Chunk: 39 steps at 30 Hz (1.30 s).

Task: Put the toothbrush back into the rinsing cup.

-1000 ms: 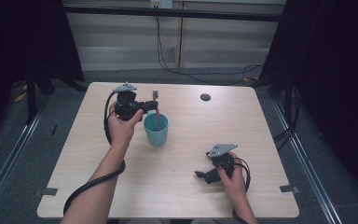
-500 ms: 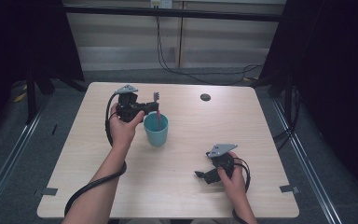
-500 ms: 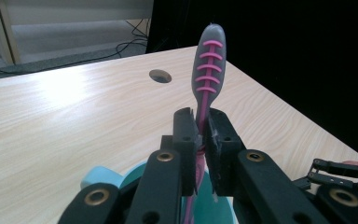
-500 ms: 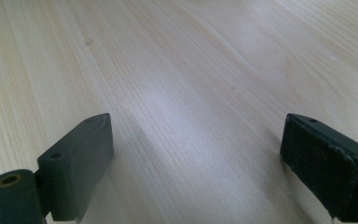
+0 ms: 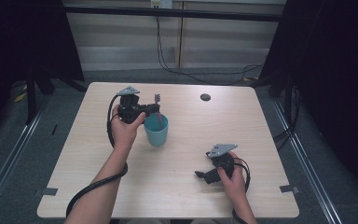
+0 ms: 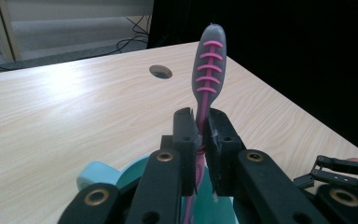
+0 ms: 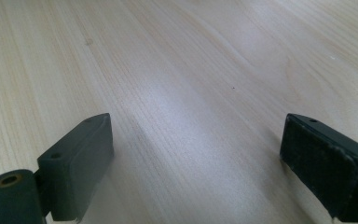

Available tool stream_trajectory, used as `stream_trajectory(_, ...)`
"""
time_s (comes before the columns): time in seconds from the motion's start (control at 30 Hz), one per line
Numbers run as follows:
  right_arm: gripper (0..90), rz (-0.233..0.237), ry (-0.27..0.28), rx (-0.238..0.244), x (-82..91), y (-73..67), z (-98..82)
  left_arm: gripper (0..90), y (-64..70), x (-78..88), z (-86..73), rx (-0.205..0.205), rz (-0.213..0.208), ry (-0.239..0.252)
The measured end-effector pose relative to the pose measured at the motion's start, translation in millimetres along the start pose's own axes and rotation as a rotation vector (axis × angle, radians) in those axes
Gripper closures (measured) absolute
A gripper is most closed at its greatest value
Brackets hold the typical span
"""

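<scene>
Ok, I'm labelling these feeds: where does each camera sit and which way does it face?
High view: above the person's side, looking forward and down at the table; both forearms, left gripper and right gripper show.
Left gripper view: rides the left gripper, looking across the table; jaws clamp a toothbrush over a cup.
Right gripper view: rides the right gripper, facing bare tabletop; jaws apart.
Shared: toothbrush and cup in the high and left gripper views.

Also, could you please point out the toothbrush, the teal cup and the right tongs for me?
toothbrush [image 6: 208,65], left gripper view, on its grey head.
teal cup [image 5: 157,133], high view, on its outer wall.
right tongs [image 7: 196,163], right gripper view, midway between the open jaws.
</scene>
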State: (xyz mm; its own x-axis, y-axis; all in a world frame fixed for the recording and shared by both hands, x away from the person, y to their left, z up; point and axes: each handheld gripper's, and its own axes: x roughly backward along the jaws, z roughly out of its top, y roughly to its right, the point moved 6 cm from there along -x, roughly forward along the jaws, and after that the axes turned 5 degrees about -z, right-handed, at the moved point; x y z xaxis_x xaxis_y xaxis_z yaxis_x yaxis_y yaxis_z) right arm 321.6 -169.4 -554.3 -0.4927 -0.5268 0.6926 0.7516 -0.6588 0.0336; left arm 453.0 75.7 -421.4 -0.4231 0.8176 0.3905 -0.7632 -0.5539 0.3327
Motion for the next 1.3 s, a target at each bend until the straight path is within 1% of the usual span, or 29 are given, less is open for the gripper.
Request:
stream_trajectory(0.33, 8.9, -0.002, -0.001, -0.002, 0.1, -0.1, 0.0, 83.4, -0.2, -4.9, -6.0, 0.007, 0.003, -0.002)
stream_trajectory(0.37, 8.9, -0.001, 0.0, -0.002, 0.1, -0.1, 0.0, 83.3, -0.5, -5.0, -7.3, 0.006, 0.0, -0.012)
stream_trajectory(0.57, 8.9, -0.002, -0.001, -0.001, 0.1, -0.1, 0.0, 83.2, -1.7, -7.6, -12.9, 0.009, 0.01, -0.021)
stream_trajectory(0.8, 8.9, -0.002, 0.0, -0.001, 0.1, -0.1, 0.0, 82.9, -1.7, -9.7, -17.3, 0.009, 0.012, -0.025)
stream_trajectory(0.9, 8.9, -0.002, -0.001, -0.001, 0.1, -0.1, 0.0, 82.5, -1.1, -10.7, -18.2, 0.015, 0.01, -0.016)
stream_trajectory(1.0, 8.9, -0.002, -0.001, -0.001, 0.1, -0.1, 0.0, 82.1, -1.5, -10.7, -18.6, 0.01, 0.01, -0.024)
stream_trajectory(1.1, 8.9, 0.0, -0.002, -0.001, 0.2, -0.3, -0.1, 80.0, -2.3, -10.5, -19.2, 0.011, 0.017, -0.027)
stream_trajectory(1.13, 8.9, -0.001, -0.001, -0.002, 0.1, -0.3, 0.0, 78.7, -2.8, -10.1, -19.3, 0.005, 0.023, -0.027)
stream_trajectory(1.23, 8.9, 0.0, -0.001, 0.0, 0.1, -0.2, 0.0, 74.8, -2.8, -10.1, -19.7, -0.011, 0.023, -0.029)
stream_trajectory(1.3, 8.9, 0.0, -0.002, -0.001, 0.1, -0.3, -0.1, 72.5, -3.2, -9.9, -19.8, -0.013, 0.028, -0.033)
